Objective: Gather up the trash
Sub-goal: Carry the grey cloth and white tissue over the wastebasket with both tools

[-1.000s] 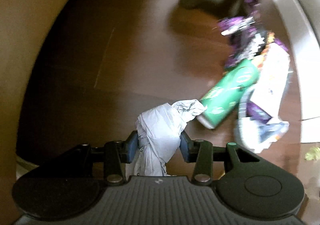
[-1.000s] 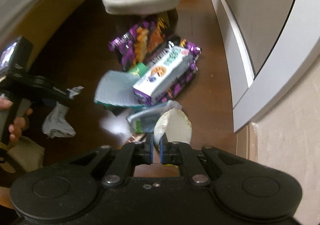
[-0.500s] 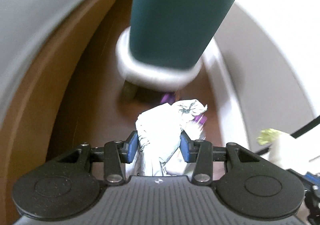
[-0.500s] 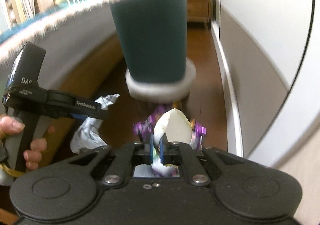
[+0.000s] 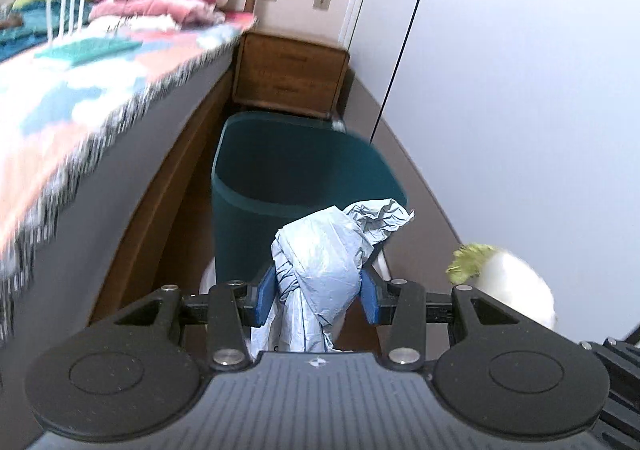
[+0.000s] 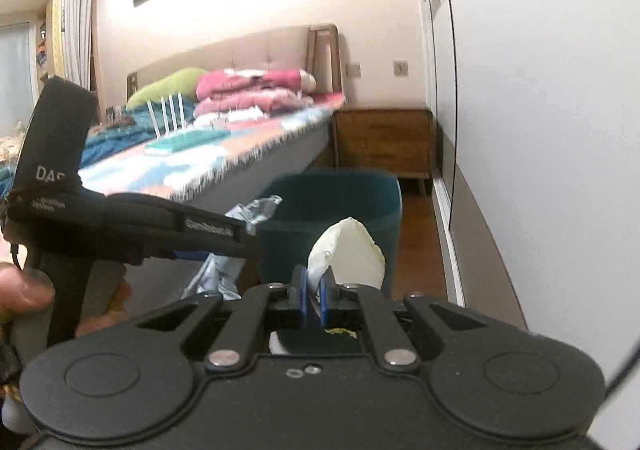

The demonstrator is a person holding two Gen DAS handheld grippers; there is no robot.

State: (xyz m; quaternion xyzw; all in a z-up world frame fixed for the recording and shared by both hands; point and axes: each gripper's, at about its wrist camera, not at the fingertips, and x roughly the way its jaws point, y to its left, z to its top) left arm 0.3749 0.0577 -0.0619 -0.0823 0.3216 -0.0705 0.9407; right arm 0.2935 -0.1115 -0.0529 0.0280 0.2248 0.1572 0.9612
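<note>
Carrying two loads at once, the left gripper (image 5: 318,298) has its jaws part-way closed on a crumpled pale-blue plastic bag (image 5: 324,270), while the right gripper (image 6: 314,296) has its jaws nearly shut on a flattened white wrapper (image 6: 348,254). The dark teal bin (image 5: 296,178) stands on the floor just ahead of and below both sets of jaws, beside the bed (image 6: 208,158). The drop would likely go best with each load brought fully past the near rim before the jaws part, the loose bag first, so nothing catches the edge.
</note>
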